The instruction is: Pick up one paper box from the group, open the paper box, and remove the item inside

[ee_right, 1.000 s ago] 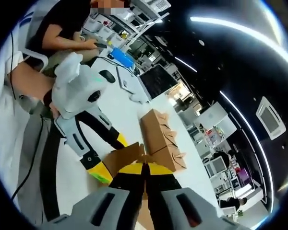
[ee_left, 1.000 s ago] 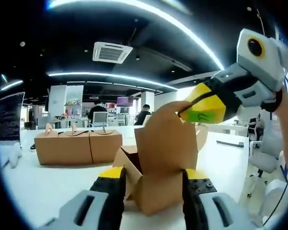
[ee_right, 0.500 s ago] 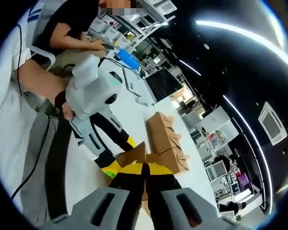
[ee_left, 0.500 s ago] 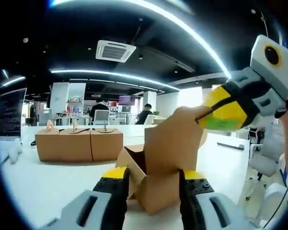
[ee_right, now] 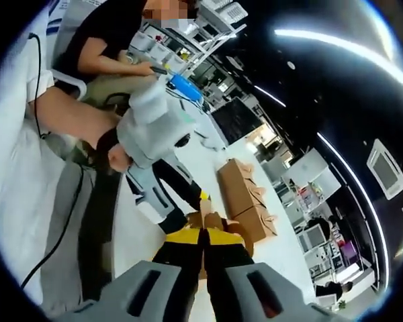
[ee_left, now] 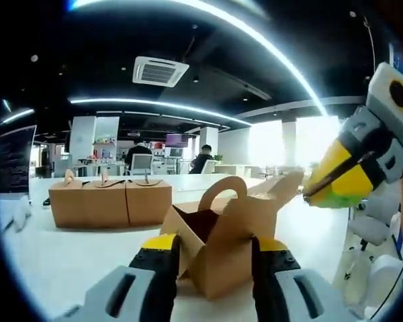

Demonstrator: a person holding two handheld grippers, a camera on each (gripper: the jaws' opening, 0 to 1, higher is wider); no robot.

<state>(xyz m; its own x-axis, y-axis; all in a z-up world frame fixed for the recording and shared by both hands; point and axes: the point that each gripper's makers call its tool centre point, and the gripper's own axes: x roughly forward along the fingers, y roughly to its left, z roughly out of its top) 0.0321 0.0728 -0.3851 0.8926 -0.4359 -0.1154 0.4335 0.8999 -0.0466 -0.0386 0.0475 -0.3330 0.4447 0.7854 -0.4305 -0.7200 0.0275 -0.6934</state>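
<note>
Brown handled paper box [ee_left: 218, 251] clamped between left gripper [ee_left: 211, 258] jaws, top flaps open. Right gripper [ee_right: 203, 243] closed, apparently empty. Item not yet removed.

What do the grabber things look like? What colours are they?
Each gripper has a pale grey body, black fingers and yellow tips. The left gripper shows two black fingers capped in yellow. The right gripper has a yellow-green tip and a white box above it with a yellow-ringed round part. A thin black cable trails beside the left gripper's grey body.
</note>
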